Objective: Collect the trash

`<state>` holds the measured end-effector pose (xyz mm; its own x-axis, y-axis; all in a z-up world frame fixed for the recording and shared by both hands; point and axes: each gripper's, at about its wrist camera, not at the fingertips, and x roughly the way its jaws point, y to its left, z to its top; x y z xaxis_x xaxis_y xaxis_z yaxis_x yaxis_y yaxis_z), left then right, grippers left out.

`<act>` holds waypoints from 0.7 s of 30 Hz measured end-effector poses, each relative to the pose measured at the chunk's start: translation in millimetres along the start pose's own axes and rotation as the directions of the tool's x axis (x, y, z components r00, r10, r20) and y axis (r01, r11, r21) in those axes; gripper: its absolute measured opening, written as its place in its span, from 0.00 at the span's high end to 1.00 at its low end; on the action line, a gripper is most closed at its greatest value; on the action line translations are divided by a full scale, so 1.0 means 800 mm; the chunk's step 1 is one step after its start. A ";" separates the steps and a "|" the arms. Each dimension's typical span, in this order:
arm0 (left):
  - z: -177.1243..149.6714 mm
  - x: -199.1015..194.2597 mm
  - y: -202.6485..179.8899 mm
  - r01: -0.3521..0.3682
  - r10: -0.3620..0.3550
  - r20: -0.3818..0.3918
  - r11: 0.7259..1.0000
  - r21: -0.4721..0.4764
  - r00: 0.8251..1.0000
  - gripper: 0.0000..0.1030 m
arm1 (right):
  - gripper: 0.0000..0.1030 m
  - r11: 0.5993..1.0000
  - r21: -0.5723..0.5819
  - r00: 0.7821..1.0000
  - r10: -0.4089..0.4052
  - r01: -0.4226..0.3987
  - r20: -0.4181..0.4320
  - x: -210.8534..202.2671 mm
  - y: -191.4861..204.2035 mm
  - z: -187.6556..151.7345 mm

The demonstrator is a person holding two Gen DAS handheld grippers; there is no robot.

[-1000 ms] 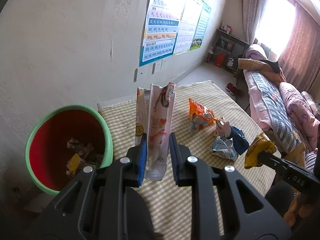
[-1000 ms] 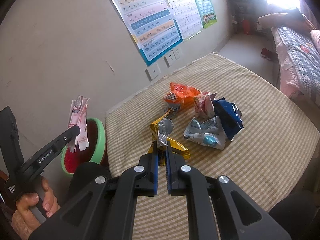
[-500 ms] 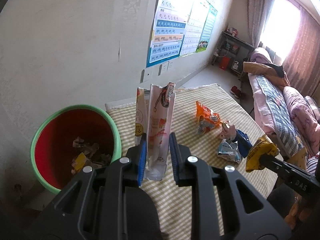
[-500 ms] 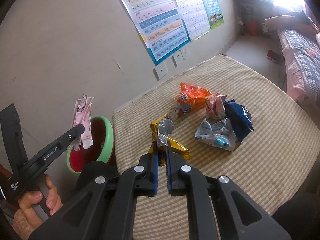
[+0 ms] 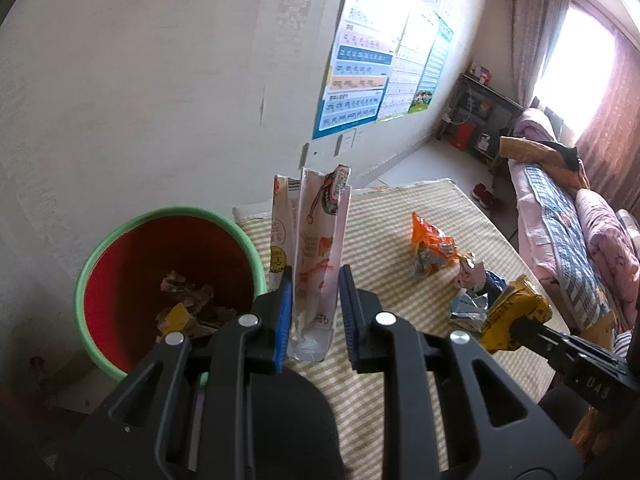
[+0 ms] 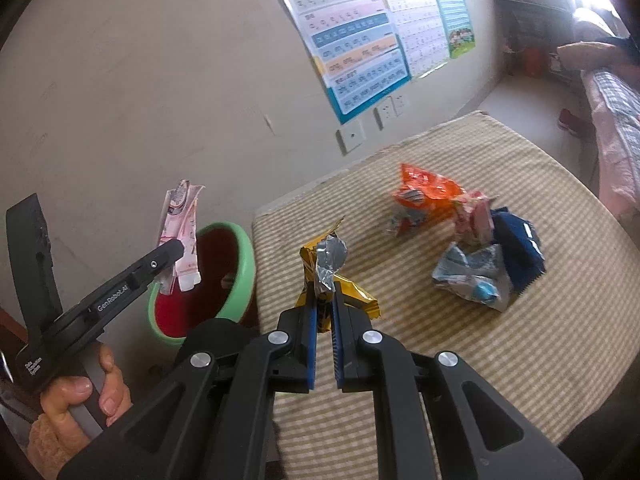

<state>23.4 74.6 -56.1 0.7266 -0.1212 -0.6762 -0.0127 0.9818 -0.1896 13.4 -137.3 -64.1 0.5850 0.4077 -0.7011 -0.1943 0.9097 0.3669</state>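
Note:
My left gripper (image 5: 314, 284) is shut on a tall white and pink wrapper (image 5: 318, 248), held upright beside the rim of a green bin with a red inside (image 5: 100, 248) that holds several scraps. In the right wrist view the left gripper (image 6: 176, 250) holds that wrapper (image 6: 180, 236) over the bin's (image 6: 244, 256) near edge. My right gripper (image 6: 324, 300) is shut on a yellow and silver wrapper (image 6: 330, 264) above the checked table (image 6: 480, 340). That wrapper (image 5: 516, 312) also shows in the left wrist view.
On the table lie an orange wrapper (image 6: 424, 200), a pink one (image 6: 476, 216), a blue one (image 6: 520, 244) and a silver one (image 6: 472, 276). Wall posters (image 6: 360, 40) hang behind the table. A bed (image 5: 580, 220) stands at the right.
Both grippers have drifted left toward the bin, still holding their wrappers. The bin now sits nearer the middle of the left wrist view.

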 end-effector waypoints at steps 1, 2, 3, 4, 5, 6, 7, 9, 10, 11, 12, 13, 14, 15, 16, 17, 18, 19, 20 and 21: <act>0.000 -0.001 0.003 -0.003 0.003 0.000 1.000 -0.005 1.000 0.79 | 0.93 1.000 -0.005 1.000 0.004 -0.004 -0.002 0.002 0.003 0.000; 0.001 -0.002 0.006 -0.007 0.007 0.001 1.000 -0.009 1.000 0.79 | 0.93 1.000 -0.012 1.000 0.010 -0.010 -0.005 0.004 0.007 0.001; 0.001 -0.003 0.009 -0.012 0.012 0.002 1.000 -0.012 1.000 0.79 | 0.93 1.000 -0.018 1.000 0.012 -0.012 -0.006 0.006 0.010 0.003; 0.001 -0.003 0.012 -0.016 0.016 0.002 1.000 -0.013 1.000 0.79 | 0.93 1.000 -0.023 1.000 0.014 -0.014 -0.007 0.008 0.013 0.004; 0.001 -0.003 0.014 -0.020 0.020 0.002 1.000 -0.014 1.000 0.79 | 0.93 1.000 -0.023 1.000 0.018 -0.018 -0.007 0.009 0.015 0.006; 0.002 -0.004 0.019 -0.029 0.029 0.004 0.999 -0.021 1.000 0.79 | 0.93 1.000 -0.022 1.000 0.020 -0.021 -0.007 0.011 0.016 0.007; 0.002 -0.004 0.023 -0.033 0.033 0.003 0.999 -0.027 0.999 0.79 | 0.93 1.000 -0.023 1.000 0.021 -0.022 -0.008 0.012 0.017 0.009; 0.002 -0.003 0.032 -0.044 0.044 0.001 0.998 -0.042 0.999 0.79 | 0.93 0.999 -0.028 1.000 0.021 -0.021 -0.008 0.014 0.020 0.012; 0.003 -0.003 0.035 -0.048 0.048 0.001 0.998 -0.048 0.999 0.79 | 0.93 0.999 -0.030 1.000 0.023 -0.023 -0.009 0.014 0.022 0.012; 0.003 -0.003 0.039 -0.054 0.054 0.000 0.997 -0.055 0.999 0.79 | 0.92 0.999 -0.033 1.000 0.025 -0.025 -0.010 0.015 0.024 0.013; 0.004 -0.002 0.043 -0.059 0.059 -0.002 0.996 -0.060 0.998 0.79 | 0.92 0.999 -0.036 1.000 0.026 -0.027 -0.012 0.016 0.025 0.013; 0.004 -0.002 0.045 -0.062 0.062 -0.004 0.996 -0.064 0.998 0.79 | 0.92 0.999 -0.040 0.999 0.029 -0.030 -0.015 0.017 0.027 0.013; 0.004 -0.002 0.047 -0.065 0.065 -0.005 0.996 -0.068 0.998 0.79 | 0.92 0.998 -0.044 0.999 0.033 -0.034 -0.019 0.019 0.029 0.013; 0.004 -0.002 0.051 -0.069 0.069 -0.005 0.995 -0.075 0.998 0.79 | 0.92 0.998 -0.047 0.999 0.036 -0.036 -0.021 0.020 0.031 0.013; 0.004 -0.001 0.053 -0.071 0.070 -0.005 0.994 -0.078 0.998 0.79 | 0.92 0.998 -0.053 0.999 0.039 -0.041 -0.026 0.022 0.035 0.013; 0.004 -0.001 0.056 -0.074 0.073 -0.005 0.994 -0.083 0.997 0.79 | 0.92 0.997 -0.060 0.999 0.043 -0.045 -0.031 0.024 0.039 0.014; 0.004 -0.001 0.058 -0.076 0.075 -0.006 0.993 -0.086 0.997 0.78 | 0.92 0.997 -0.063 0.998 0.046 -0.048 -0.034 0.026 0.041 0.014; 0.003 -0.001 0.060 -0.077 0.077 -0.006 0.993 -0.090 0.997 0.78 | 0.92 0.996 -0.069 0.998 0.050 -0.053 -0.039 0.028 0.045 0.015; 0.003 -0.001 0.063 -0.080 0.079 -0.008 0.992 -0.095 0.997 0.78 | 0.92 0.996 -0.074 0.998 0.054 -0.057 -0.043 0.030 0.048 0.015; 0.003 0.000 0.065 -0.081 0.081 -0.009 0.992 -0.098 0.997 0.78 | 0.92 0.995 -0.077 0.997 0.057 -0.060 -0.045 0.031 0.050 0.015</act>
<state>24.1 126.3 -64.2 0.7170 -0.0428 -0.6958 -0.1392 0.9692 -0.2032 29.7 -91.6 -59.6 0.5370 0.4616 -0.7060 -0.2894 0.8870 0.3598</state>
